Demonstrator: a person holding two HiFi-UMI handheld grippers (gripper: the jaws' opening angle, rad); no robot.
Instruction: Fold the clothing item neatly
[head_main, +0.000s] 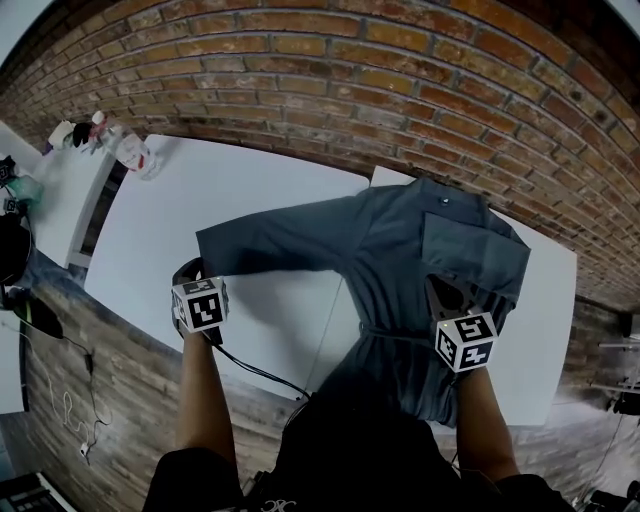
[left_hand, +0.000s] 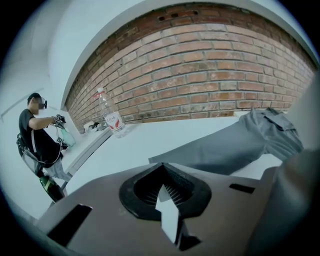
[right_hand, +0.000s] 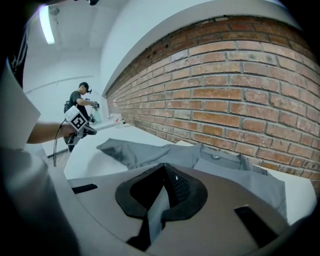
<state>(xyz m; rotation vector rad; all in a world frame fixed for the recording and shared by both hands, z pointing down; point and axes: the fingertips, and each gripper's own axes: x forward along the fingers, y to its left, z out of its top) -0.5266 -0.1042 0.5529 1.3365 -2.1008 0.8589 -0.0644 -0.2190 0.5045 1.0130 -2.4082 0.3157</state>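
Shirt (head_main: 390, 250) pinched in right claw (right_hand: 162, 172), left claw (left_hand: 161, 172) closed

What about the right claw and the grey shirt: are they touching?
Touching. The right gripper view shows the right claw shut, with a fold of the grey shirt pinched between its jaws.

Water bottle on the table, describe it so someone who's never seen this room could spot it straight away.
Start at the brick wall and follow the white table below it to its far left corner. There, well left of the grey shirt and its spread sleeve, stands the water bottle: tall, clear plastic, with a red-and-white label.
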